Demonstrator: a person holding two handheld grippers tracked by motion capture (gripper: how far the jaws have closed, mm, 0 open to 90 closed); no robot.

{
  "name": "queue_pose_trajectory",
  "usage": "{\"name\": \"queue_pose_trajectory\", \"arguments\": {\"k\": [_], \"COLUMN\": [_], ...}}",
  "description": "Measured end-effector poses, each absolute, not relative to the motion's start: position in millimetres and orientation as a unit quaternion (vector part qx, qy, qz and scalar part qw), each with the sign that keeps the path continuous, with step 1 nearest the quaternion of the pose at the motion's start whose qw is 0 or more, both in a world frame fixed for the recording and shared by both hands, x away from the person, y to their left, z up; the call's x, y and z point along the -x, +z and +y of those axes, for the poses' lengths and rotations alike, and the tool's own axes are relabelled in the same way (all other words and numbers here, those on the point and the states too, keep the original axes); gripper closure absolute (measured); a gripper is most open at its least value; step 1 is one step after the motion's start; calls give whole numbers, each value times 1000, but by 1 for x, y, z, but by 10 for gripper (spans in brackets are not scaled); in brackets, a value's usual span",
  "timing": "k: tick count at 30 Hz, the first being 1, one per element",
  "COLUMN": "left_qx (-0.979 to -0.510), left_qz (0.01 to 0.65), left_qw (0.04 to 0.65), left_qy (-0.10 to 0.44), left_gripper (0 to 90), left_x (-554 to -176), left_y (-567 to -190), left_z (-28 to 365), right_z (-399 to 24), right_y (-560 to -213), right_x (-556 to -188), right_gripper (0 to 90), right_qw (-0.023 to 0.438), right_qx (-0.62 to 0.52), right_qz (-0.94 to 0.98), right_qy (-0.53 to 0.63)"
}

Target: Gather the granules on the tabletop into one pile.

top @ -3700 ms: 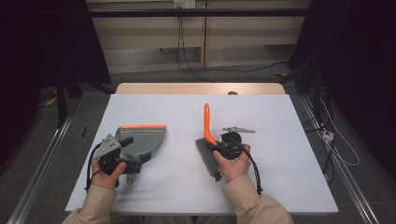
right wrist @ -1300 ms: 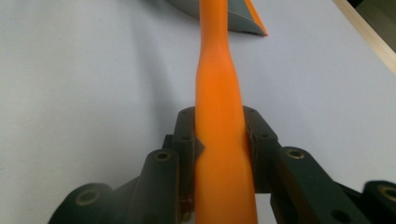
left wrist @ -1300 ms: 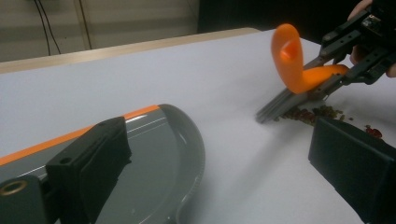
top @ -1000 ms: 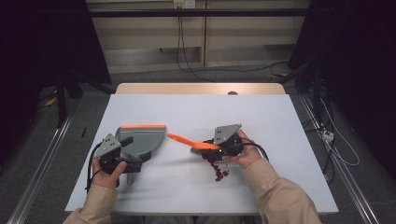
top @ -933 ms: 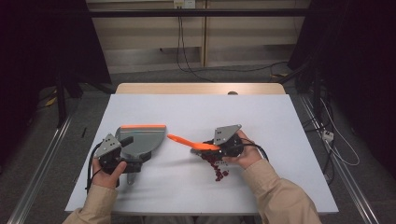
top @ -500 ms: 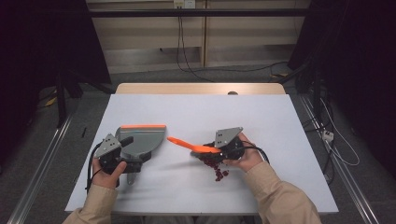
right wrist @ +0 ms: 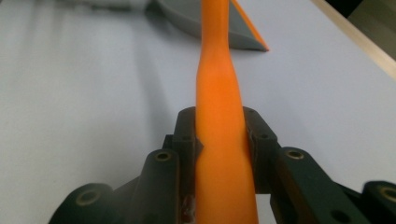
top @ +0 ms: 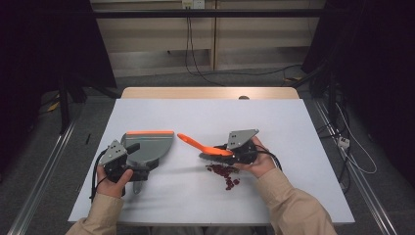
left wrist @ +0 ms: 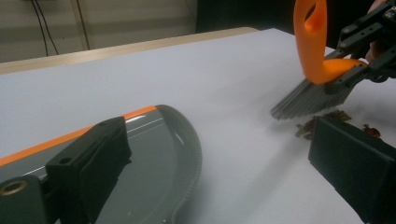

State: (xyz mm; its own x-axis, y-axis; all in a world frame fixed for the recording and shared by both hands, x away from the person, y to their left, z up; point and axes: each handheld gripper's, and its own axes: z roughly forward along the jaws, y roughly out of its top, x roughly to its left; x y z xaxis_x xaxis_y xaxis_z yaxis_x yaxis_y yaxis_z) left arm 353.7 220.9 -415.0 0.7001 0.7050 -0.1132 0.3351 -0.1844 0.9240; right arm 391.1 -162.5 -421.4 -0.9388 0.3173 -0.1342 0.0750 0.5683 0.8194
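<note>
Where beans [top: 223,172] lie: one brush [top: 204,147], one dustpan [top: 149,147].

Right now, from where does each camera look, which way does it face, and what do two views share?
High view: above the person's side, facing forward and down on the table; forearms, both hands show.
Left gripper view: on the left gripper, facing over the dustpan toward the brush.
Right gripper view: on the right gripper, along the brush handle.
Shared: brush, dustpan.
</note>
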Motion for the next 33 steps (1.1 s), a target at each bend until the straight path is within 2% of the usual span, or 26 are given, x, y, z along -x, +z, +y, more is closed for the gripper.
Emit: {"name": "queue_pose_trajectory", "arguments": {"k": [5, 13, 19, 33], "left_qx": [-749, -751, -751, -755], "left_qz": [347, 344, 345, 341], "left_qw": [537, 537, 536, 533], "left_qy": [171, 171, 170, 171], "left_gripper": [52, 51, 52, 52], "left_x": [-354, -353, -353, -353], "left_y": [-415, -415, -415, -416], "left_z": [220, 220, 219, 217], "right_z": [-167, -171, -172, -161], "right_y": [-410, -396, -403, -430], "right_x": [-393, -387, -379, -353], "right_gripper": [715, 715, 715, 715], "right_qw": [136, 95, 53, -34], "right_qx": [-127, -182, -222, -219], "right_qz": [865, 846, 829, 820], "right_qy": [465, 492, 510, 527]}}
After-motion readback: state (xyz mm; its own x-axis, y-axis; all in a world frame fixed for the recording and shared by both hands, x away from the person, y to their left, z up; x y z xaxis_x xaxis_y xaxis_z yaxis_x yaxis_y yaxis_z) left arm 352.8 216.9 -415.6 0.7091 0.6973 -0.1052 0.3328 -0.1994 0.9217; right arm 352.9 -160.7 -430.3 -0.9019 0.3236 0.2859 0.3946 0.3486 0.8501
